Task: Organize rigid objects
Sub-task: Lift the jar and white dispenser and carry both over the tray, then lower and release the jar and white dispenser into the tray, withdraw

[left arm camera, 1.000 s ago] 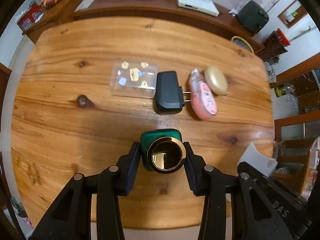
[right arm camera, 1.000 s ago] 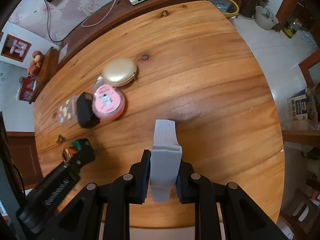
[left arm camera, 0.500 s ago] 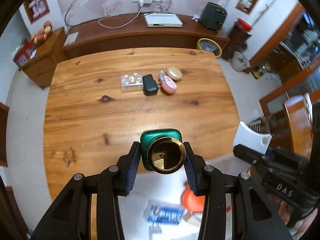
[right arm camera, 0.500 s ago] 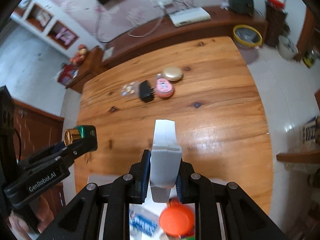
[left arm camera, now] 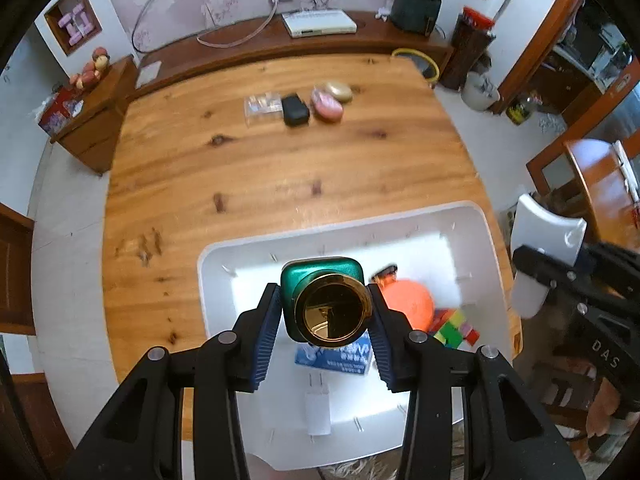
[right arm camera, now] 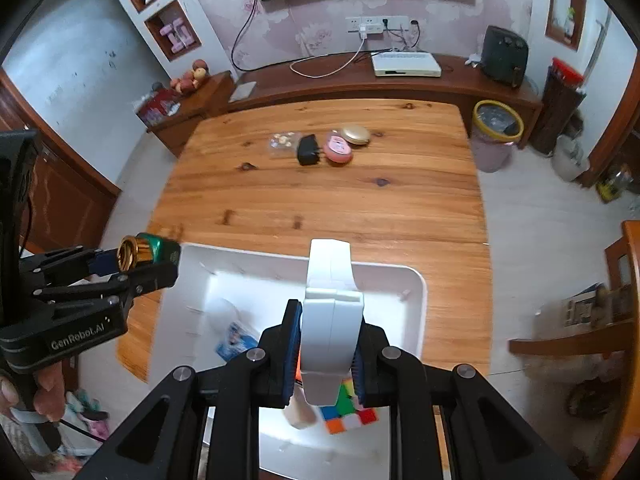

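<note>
The wooden bench (left arm camera: pixel 240 168) carries a white bin (left arm camera: pixel 472 232) at its near edge, and both tools hang above this bin. Far away on the bench lie four things in a row: a clear packet (right arm camera: pixel 283 141), a black charger (right arm camera: pixel 307 150), a pink round case (right arm camera: pixel 338 151) and a gold compact (right arm camera: pixel 357 134).

The left tool (left arm camera: pixel 326 314) is clenched on a green bottle with a gold cap (left arm camera: pixel 328 300), cap toward the camera. The right tool (right arm camera: pixel 328 354) is clenched on a white flat case (right arm camera: pixel 330 304), gripped at its lower part.

To do this step well, I think each thing should be lowered near the bin floor before the tool releases it, onto a free place, not on the orange ball (left arm camera: pixel 410 304), the colour cube (left arm camera: pixel 454 326), the blue packet (left arm camera: pixel 340 356) or the white plug (left arm camera: pixel 318 408) already inside. The bottle may be fragile, so no dropping.

The bottle hides the bin floor under it; the bin's near edge is cut off in both views. Print on the blue packet is too blurred to read.
</note>
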### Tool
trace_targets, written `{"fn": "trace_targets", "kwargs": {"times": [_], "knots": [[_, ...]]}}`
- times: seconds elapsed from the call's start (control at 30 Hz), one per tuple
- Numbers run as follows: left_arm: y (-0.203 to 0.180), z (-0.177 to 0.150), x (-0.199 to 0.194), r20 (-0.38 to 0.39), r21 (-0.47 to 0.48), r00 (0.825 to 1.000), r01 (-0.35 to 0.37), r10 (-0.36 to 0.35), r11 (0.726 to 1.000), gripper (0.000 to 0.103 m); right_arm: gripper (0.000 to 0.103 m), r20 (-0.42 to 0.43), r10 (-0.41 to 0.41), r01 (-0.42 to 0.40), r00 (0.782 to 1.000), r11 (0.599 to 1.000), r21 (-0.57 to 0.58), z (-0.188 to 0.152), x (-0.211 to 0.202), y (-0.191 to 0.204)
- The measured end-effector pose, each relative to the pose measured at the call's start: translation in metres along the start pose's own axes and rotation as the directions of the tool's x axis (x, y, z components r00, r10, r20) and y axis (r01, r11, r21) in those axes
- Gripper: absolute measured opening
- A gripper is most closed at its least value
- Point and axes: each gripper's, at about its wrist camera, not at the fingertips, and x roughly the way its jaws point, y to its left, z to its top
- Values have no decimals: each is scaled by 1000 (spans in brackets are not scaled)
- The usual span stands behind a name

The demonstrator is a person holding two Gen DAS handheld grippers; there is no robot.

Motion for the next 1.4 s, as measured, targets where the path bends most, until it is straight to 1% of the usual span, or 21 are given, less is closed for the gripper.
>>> {"fn": "trace_targets", "kwargs": {"times": [0.07,0.17,0.27,0.3,0.37,0.47,0.6,0.73,0.77,0.83,0.9,1.0,1.03,1.1,1.13,1.2,1.27,1.33,1.4], "knots": [[-3,-6,11,-17,6,1000,-3,3,1000,45,22,-6,-40,40,999,999,-17,-8,7,0],[-9,-13,29,-25,34,998,-53,54,998,45,22,-35,-99,98,994,994,-41,-21,27,-3],[-8,-18,52,-64,31,995,-68,70,997,45,22,-87,-137,132,987,989,-60,-36,55,-6],[-7,-20,63,-86,32,992,-85,87,996,45,22,-113,-154,148,982,987,-64,-42,68,-8],[-6,-23,76,-110,33,988,-109,112,993,45,22,-135,-178,169,975,983,-73,-51,80,-9],[-2,-29,96,-150,37,978,-143,147,989,45,22,-145,-251,236,957,965,-116,-61,99,-6],[-2,-35,111,-174,51,971,-158,164,986,45,22,-137,-306,283,942,945,-164,-67,111,-2],[-7,-38,120,-172,82,968,-168,180,982,46,22,-157,-322,296,934,940,-168,-65,124,-4],[-7,-38,120,-162,85,970,-167,179,982,45,22,-163,-322,295,933,940,-169,-65,127,-5],[-9,-36,120,-156,96,970,-170,184,981,45,22,-152,-330,300,932,935,-190,-65,130,-1],[-9,-34,121,-157,96,969,-176,189,980,45,22,-163,-332,300,929,934,-193,-64,133,0],[-9,-32,122,-154,93,968,-186,198,978,45,23,-175,-319,287,931,939,-189,-63,135,1],[-9,-32,122,-153,93,968,-184,197,979,45,25,-180,-316,283,932,941,-186,-63,135,1],[-9,-31,121,-145,93,969,-185,198,978,45,36,-181,-311,278,933,942,-185,-62,134,2],[-10,-31,121,-143,93,970,-183,195,979,46,38,-183,-302,269,936,945,-185,-62,133,3],[-10,-30,119,-143,92,971,-177,189,980,51,45,-174,-318,285,932,940,-190,-62,130,3],[-10,-26,120,-146,92,971,-178,190,980,62,48,-171,-317,285,933,940,-187,-62,129,2],[-10,-26,118,-147,87,970,-182,193,979,66,49,-174,-299,270,938,947,-171,-62,125,1],[-9,-26,116,-152,86,970,-178,189,980,67,49,-167,-288,261,943,951,-164,-62,121,0]]}}
